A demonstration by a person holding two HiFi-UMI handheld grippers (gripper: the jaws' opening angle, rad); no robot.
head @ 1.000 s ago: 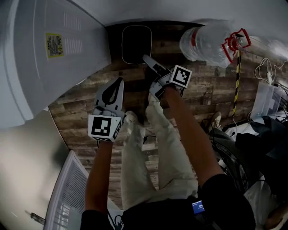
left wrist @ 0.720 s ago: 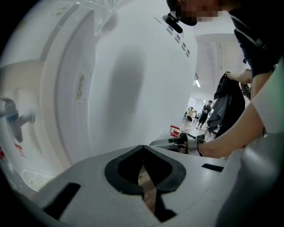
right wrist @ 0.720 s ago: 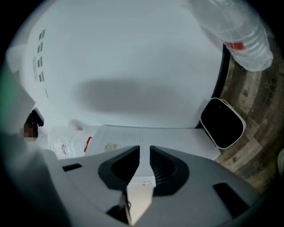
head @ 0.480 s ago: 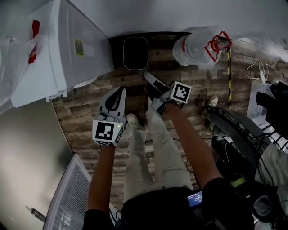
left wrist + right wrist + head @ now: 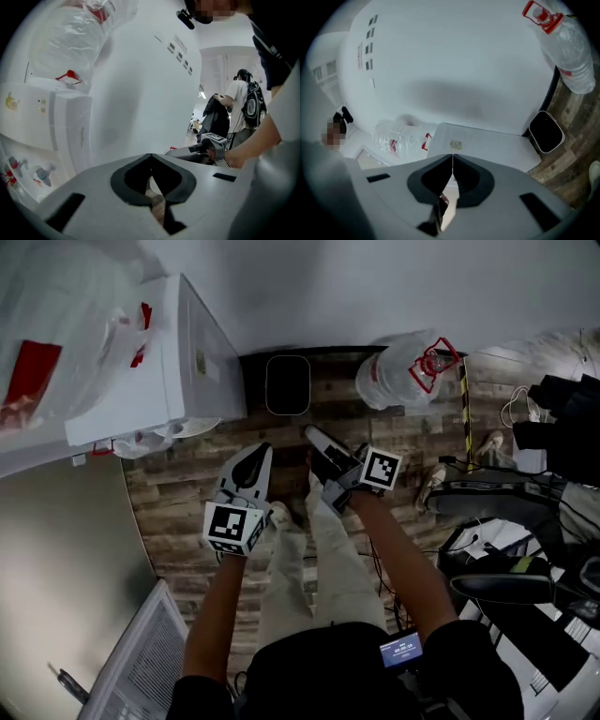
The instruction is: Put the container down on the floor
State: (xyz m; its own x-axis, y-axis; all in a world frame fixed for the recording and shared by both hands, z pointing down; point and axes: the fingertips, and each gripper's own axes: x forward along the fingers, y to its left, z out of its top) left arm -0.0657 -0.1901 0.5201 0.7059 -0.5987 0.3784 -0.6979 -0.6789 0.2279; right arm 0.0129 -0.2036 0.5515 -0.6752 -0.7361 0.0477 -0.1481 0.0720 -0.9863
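Both the left gripper [image 5: 257, 452] and the right gripper [image 5: 310, 434], its jaws just closed, were pressed together and empty, apart from the container [image 5: 401, 371] on the floor [image 5: 183, 488].

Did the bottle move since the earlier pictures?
No. The bottle still lies right of the bin, with the same gap between them.

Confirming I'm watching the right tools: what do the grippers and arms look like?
The left hand-held gripper and right hand-held gripper are light grey with black pads, each carrying a cube of black-and-white square markers. The right one's jaws have just closed on nothing. Short black sleeves; forearms bare.
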